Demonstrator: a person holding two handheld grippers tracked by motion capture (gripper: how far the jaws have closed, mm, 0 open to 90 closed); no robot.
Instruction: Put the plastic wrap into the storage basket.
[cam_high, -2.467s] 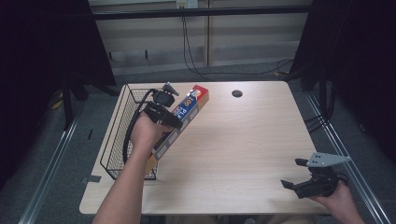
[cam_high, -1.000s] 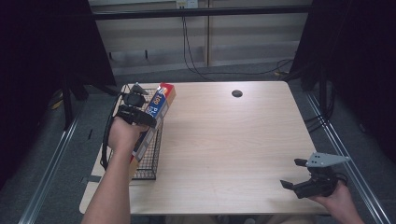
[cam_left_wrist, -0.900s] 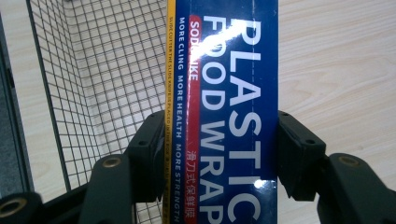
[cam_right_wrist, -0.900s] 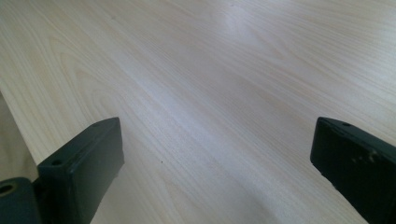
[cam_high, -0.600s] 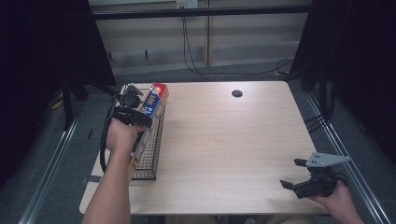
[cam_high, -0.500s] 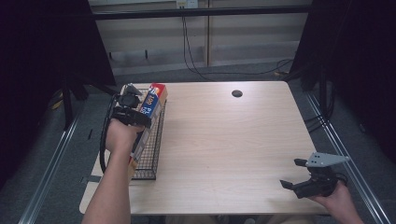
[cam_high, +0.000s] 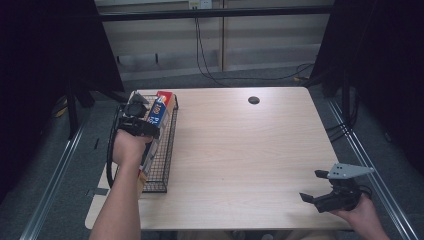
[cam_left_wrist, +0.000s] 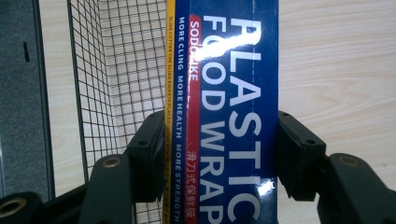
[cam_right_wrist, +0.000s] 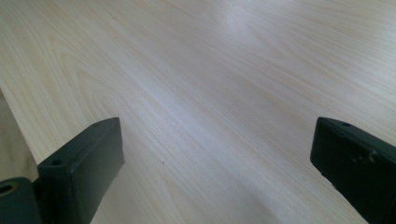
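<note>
The left gripper is clamped across a long blue box of plastic food wrap, one black jaw pressed against each long side of the box; in the left gripper view the white lettering "PLASTIC FOOD WRAP" runs away from the jaws, with a yellow edge and a red band along the box's left side; the box reaches both ahead of the jaws and back behind them, so the grip sits partway along its length.

From the high view the box lies lengthwise over the black wire basket, its red far end near the basket's far rim and its near end below the person's left hand; whether the box rests on the mesh or hangs clear of it, I cannot tell; in the left gripper view the basket's mesh shows just to the left of the held box and the pale wooden table to its right.

The right gripper sits well apart from the left one, near the table's front right corner, held low in the right hand; its jaws stand wide apart with nothing between them but bare table.
</note>
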